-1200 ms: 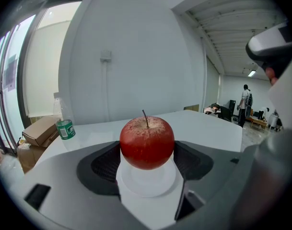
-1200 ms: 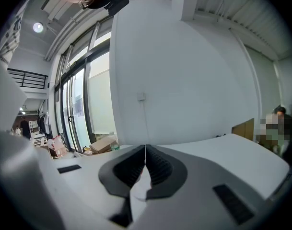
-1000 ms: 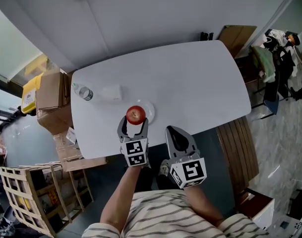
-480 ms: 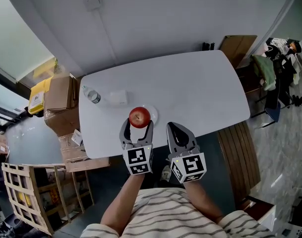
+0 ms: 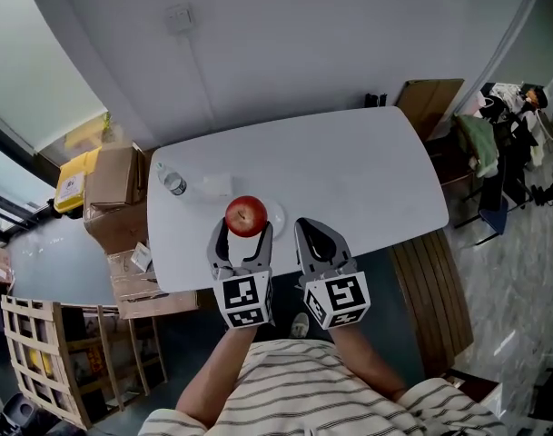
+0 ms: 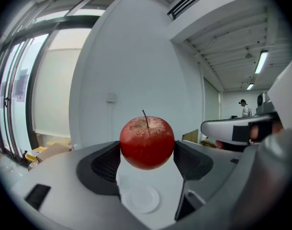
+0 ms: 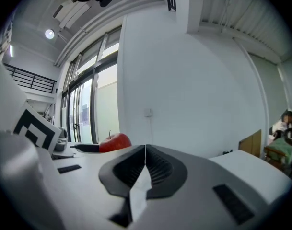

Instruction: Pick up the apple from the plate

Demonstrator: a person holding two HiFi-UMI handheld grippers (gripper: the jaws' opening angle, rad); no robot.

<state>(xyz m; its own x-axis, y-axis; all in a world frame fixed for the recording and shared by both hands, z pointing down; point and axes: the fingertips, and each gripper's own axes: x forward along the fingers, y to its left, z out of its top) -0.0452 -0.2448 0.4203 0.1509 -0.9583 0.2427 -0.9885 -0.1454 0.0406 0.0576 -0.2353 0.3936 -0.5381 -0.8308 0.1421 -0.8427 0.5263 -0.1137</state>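
Note:
My left gripper (image 5: 244,232) is shut on the red apple (image 5: 246,215), holding it up in the air. In the left gripper view the apple (image 6: 146,143) sits upright between the two dark pads, stem up, with the small white plate (image 6: 142,199) far below on the table. From the head view, a sliver of the plate (image 5: 274,214) shows just right of the apple. My right gripper (image 5: 313,241) hangs beside the left one, shut and empty, over the table's near edge. The right gripper view shows its jaws (image 7: 145,153) pressed together and the apple (image 7: 115,142) off to the left.
The white table (image 5: 349,171) holds a clear bottle (image 5: 174,183) and a small white box (image 5: 215,185) at its left end. Cardboard boxes (image 5: 113,189) and a wooden crate (image 5: 49,371) stand left of the table. A wooden bench (image 5: 430,289) lies at the right.
The left gripper has lifted the apple higher off the plate, and both grippers have drawn back toward me. The head view has tilted, showing more of the wall.

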